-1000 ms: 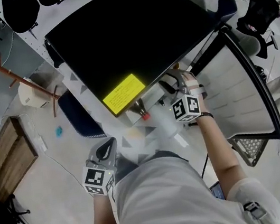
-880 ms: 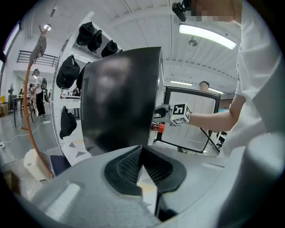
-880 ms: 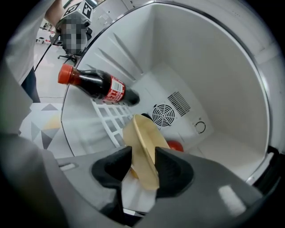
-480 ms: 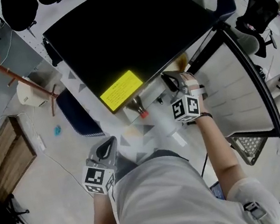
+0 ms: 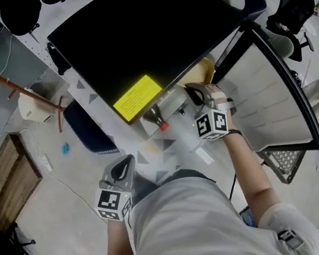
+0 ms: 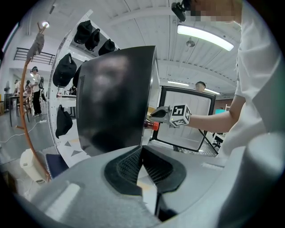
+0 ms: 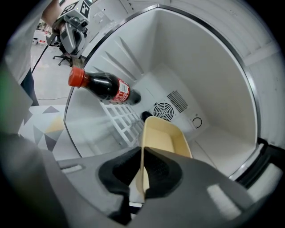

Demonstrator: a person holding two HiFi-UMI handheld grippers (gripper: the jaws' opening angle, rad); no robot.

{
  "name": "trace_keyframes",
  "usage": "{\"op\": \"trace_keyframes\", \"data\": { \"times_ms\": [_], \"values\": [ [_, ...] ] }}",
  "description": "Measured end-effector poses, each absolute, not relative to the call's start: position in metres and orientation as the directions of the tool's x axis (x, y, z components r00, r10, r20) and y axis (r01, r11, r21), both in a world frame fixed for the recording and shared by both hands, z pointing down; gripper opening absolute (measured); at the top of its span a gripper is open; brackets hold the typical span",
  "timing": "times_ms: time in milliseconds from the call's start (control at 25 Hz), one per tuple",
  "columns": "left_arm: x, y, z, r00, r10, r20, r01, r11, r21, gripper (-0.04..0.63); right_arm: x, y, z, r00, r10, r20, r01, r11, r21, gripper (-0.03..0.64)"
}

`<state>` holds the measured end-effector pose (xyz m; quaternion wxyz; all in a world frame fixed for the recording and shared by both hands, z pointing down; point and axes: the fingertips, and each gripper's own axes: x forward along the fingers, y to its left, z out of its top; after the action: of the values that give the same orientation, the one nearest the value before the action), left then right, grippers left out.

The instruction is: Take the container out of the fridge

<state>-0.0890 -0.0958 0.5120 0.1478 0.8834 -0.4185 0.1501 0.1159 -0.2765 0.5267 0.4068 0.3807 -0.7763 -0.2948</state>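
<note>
A cream plastic container (image 7: pixel 164 133) sits on the floor of the small black fridge (image 5: pixel 142 29), whose door (image 5: pixel 270 98) stands wide. My right gripper (image 7: pixel 142 171) reaches in and is shut on the container's near rim, the wall pinched between its pads. From the head view only a tan corner of the container (image 5: pixel 200 74) shows past the right gripper (image 5: pixel 193 92). My left gripper (image 5: pixel 122 167) hangs low by the person's left side, well away from the fridge. In its own view the left gripper (image 6: pixel 141 160) is shut with nothing in it.
A dark soda bottle (image 7: pixel 104 87) with a red cap lies on the white wire shelf (image 7: pixel 120 118) just left of the container. A fan vent (image 7: pixel 162 109) is on the back wall. A wooden coat stand (image 5: pixel 15 88) and a wooden panel (image 5: pixel 6 175) stand to the left.
The right gripper's jaws have closed onto the container's rim. A little more of the tan container shows from under the fridge top. The left gripper has stayed put.
</note>
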Motion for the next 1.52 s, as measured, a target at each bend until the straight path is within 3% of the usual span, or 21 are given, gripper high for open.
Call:
{"op": "trace_keyframes", "data": {
  "times_ms": [520,1520],
  "values": [
    [-0.072,-0.105,0.51,0.724,-0.561,0.401,-0.653,-0.744,0.14,0.008,0.141,-0.24,0.516,-0.291,-0.87,0.398,-0.503,0.493,0.71,0.021],
    [-0.001,-0.099,0.503,0.923,-0.086,0.376,-0.153,-0.976,0.154,0.008,0.193,-0.118,0.513,0.04,-0.914,0.405,-0.834,0.193,0.517,0.021]
  ]
}}
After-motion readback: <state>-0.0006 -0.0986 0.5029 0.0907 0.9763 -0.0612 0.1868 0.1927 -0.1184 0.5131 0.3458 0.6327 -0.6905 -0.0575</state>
